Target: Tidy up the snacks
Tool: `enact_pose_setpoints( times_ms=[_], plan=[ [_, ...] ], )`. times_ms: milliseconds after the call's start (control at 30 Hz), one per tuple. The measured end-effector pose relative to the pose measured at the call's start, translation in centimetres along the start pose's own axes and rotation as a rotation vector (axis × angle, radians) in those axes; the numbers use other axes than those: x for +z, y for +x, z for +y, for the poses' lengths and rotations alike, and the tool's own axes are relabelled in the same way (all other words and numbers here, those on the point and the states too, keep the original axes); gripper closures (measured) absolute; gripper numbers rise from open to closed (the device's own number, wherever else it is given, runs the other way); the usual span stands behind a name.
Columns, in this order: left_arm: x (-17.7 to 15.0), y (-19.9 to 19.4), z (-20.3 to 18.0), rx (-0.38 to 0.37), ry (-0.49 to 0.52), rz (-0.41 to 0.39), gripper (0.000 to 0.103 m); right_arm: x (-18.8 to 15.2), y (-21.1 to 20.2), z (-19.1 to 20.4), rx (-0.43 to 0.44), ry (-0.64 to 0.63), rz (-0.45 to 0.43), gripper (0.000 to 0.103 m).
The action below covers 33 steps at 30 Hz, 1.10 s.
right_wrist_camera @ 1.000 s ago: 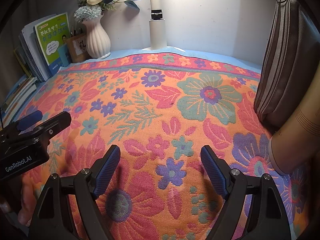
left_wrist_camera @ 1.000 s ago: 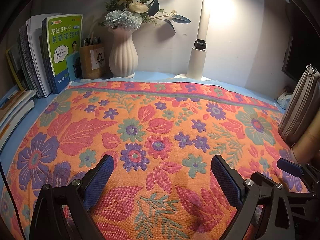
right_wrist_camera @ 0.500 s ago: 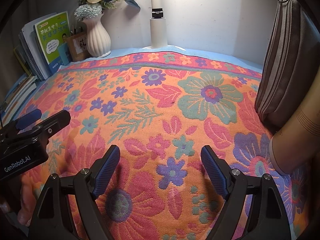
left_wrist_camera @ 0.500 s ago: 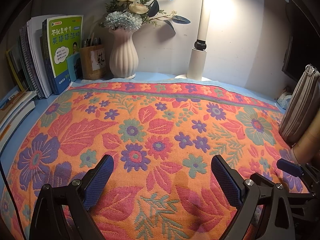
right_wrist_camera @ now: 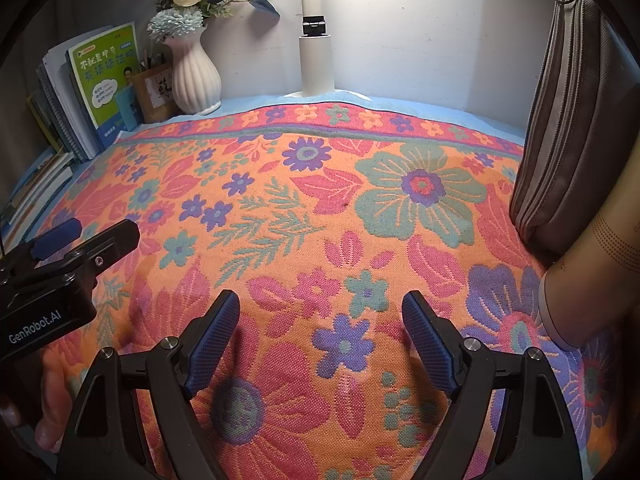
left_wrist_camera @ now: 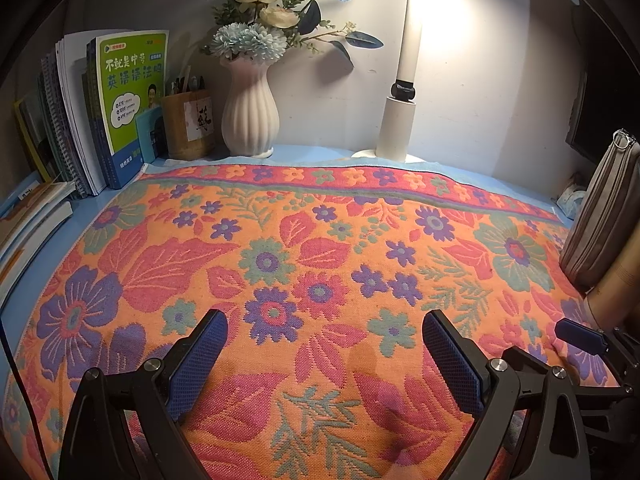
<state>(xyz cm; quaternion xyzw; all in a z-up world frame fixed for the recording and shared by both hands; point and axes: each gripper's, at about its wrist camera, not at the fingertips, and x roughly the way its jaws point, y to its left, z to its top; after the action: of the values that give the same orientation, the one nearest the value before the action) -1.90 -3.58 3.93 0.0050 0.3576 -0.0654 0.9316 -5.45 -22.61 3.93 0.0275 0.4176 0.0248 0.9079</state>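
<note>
Flanking bare floral cloth (left_wrist_camera: 320,248) — books (left_wrist_camera: 120,112), vase (left_wrist_camera: 250,116), pouch (right_wrist_camera: 568,120).

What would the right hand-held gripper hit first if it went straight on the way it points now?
Most likely the floral cloth itself. The right hand-held gripper is open, empty and tilted down at it, with nothing lying between its fingers or ahead. The lamp base stands farther back, though depth is hard to judge.

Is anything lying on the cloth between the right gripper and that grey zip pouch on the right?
Nothing visible does. The right gripper is open over bare floral cloth, and the grey zip pouch stands upright at the cloth's right edge, beside a tan cylinder.
</note>
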Motion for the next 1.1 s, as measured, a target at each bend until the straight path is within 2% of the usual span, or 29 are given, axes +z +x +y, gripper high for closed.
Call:
enact_pose_setpoints(
  times_ms=[1100],
  plan=[
    [-0.07, 0.12, 0.03, 0.008, -0.002, 0.003, 0.006, -0.03, 0.04, -0.03, 0.001, -0.006, 0.015, 0.019]
  ],
)
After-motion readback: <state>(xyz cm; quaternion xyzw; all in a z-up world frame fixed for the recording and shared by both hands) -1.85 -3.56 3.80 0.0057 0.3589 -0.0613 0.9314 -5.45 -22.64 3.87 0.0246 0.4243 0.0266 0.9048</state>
